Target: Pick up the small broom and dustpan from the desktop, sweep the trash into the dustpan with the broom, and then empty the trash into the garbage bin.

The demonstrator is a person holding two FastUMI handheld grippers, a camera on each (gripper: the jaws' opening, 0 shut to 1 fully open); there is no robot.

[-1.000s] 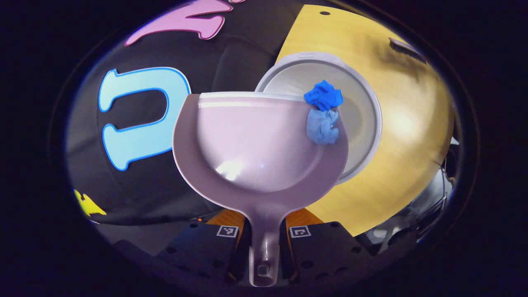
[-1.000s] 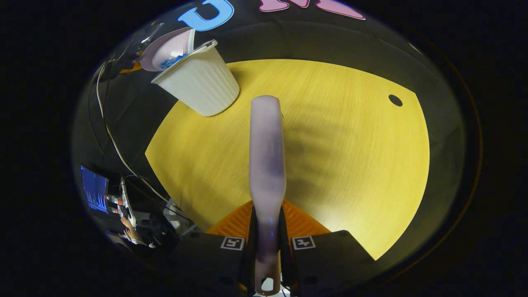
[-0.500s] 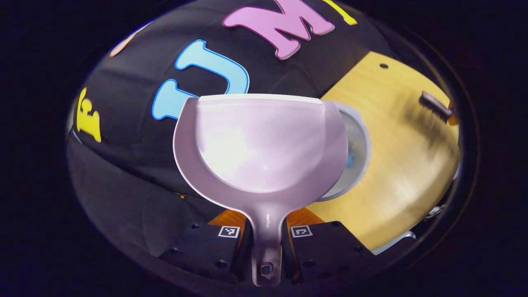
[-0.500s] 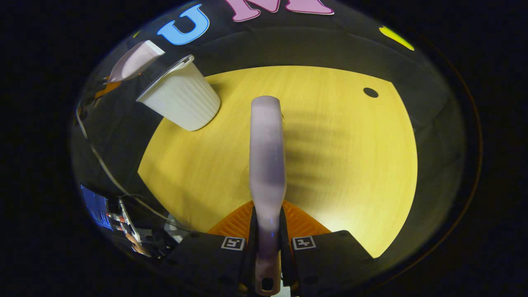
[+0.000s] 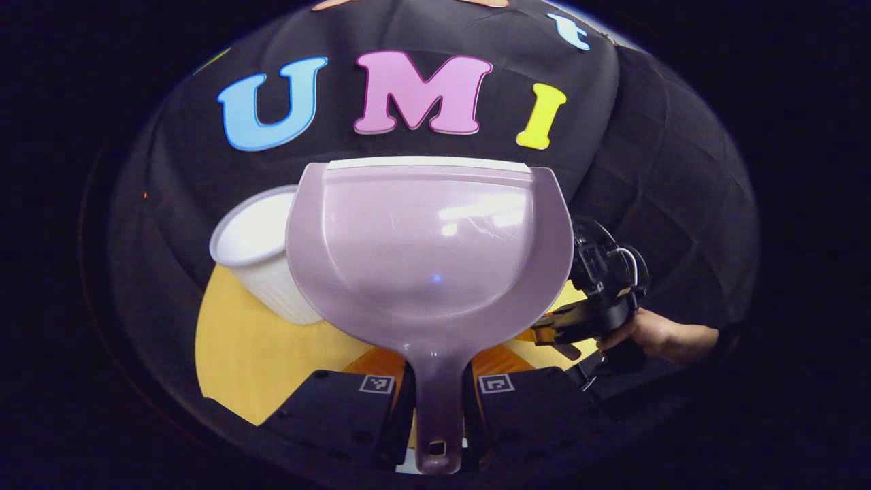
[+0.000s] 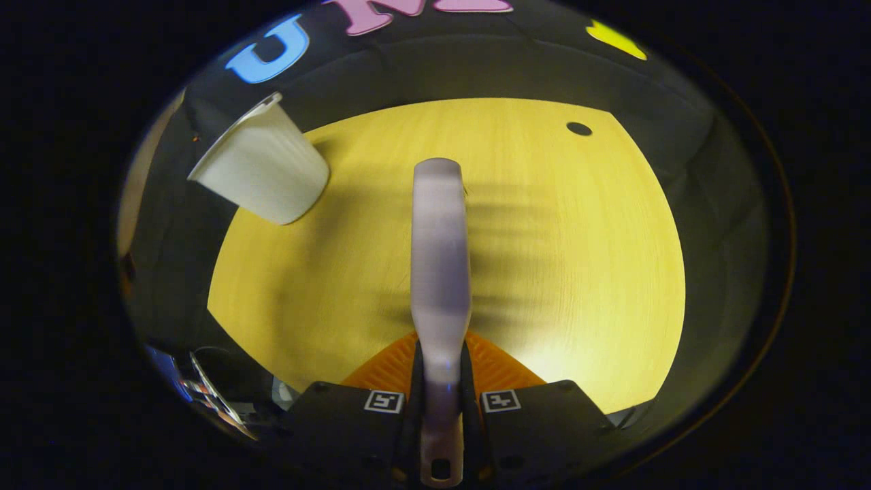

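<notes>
My left gripper (image 5: 437,401) is shut on the handle of the lilac dustpan (image 5: 429,245), whose pan faces me with nothing in it. Behind its left edge the white ribbed garbage bin (image 5: 255,262) stands on the yellow desktop (image 5: 245,347). My right gripper (image 6: 440,408) is shut on the handle of the small lilac broom (image 6: 440,252), held above the desktop (image 6: 558,258) with its back toward me. The bin (image 6: 262,170) shows at the upper left of the right gripper view. In the left gripper view, the other gripper (image 5: 599,292) appears at the right, held by a hand (image 5: 656,337).
A small round hole (image 6: 579,128) is in the desktop's far right corner. Cables and equipment (image 6: 204,388) lie beyond the table's near left edge. Black cloth walls the booth behind the desk.
The blue trash that lay at the dustpan's edge over the bin is gone from the pan. The dustpan has swung away from above the bin, which now sits behind its left side. The broom shifted slightly.
</notes>
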